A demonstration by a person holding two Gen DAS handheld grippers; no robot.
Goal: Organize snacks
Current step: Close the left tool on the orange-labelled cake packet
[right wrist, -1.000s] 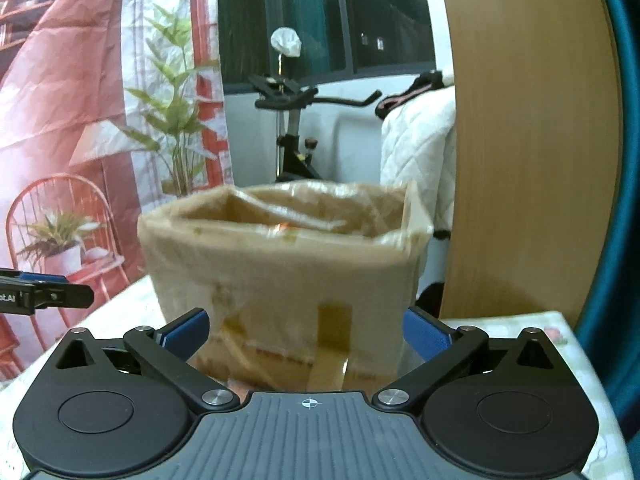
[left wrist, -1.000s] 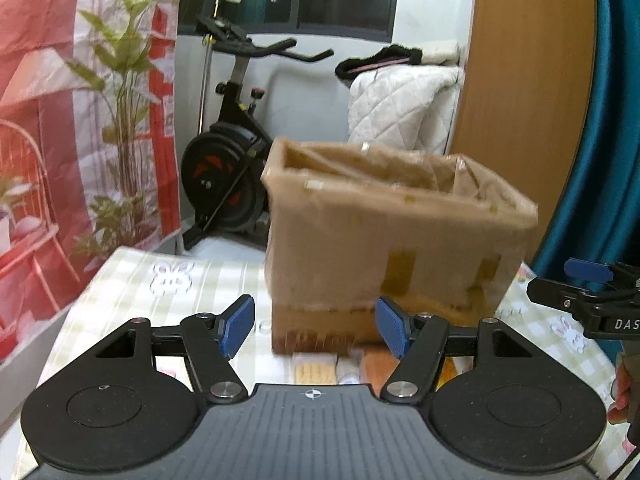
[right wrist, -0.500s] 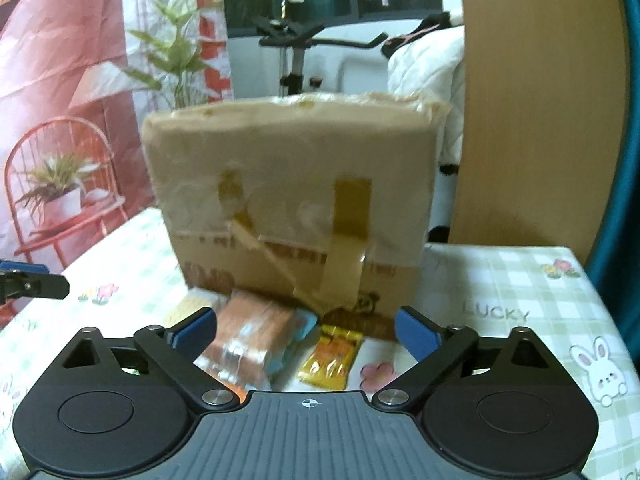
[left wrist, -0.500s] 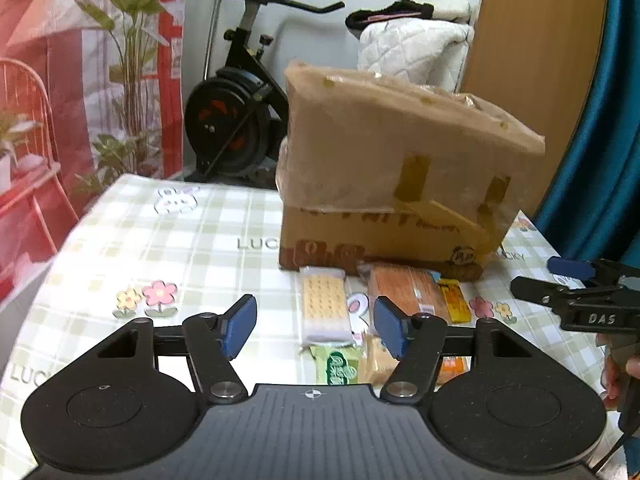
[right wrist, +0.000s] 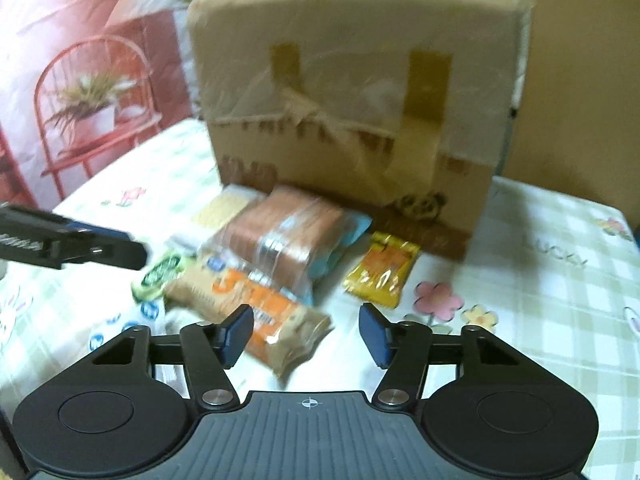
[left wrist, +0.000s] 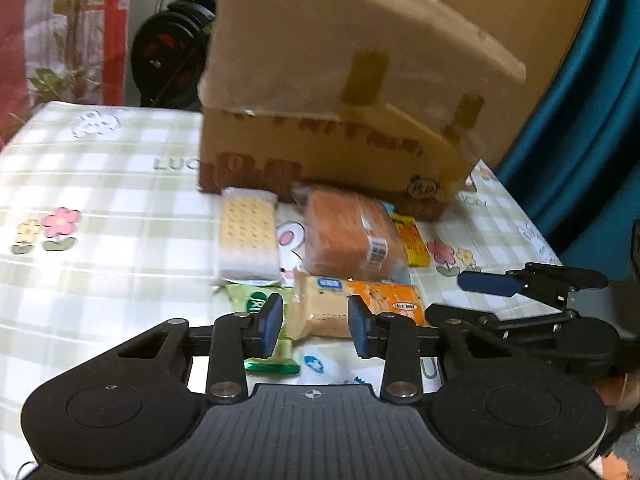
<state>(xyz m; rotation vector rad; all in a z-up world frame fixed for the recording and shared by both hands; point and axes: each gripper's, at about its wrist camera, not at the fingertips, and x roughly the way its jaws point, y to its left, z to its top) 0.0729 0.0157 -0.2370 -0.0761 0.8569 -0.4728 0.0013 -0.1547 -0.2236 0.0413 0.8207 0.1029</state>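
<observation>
- Left claw: angled down over the worktop, jaws narrow after just closing in, one end of the orange-and-tan snack pack seen between the blue pads; no clear sign of pads pressing on it.
- Right claw: also tilted downward, jaws at a middling gap after just closing in, the other end of the same orange-and-tan pack seen between the pads, not gripped.
- Snacks clustered on the checked cloth just in front of the cardboard box: pale cracker pack at left, wrapped brown loaf beside it, small yellow packet at the loaf's right, close to the box base.
- Green wrapped sweet lying just left of the orange-and-tan pack, partly behind the left claw's pad.
- Box upright, taped with brown strips, covered in clear film, at the far side of the worktop.
- Exercise bike visible behind the worktop, blurred.
</observation>
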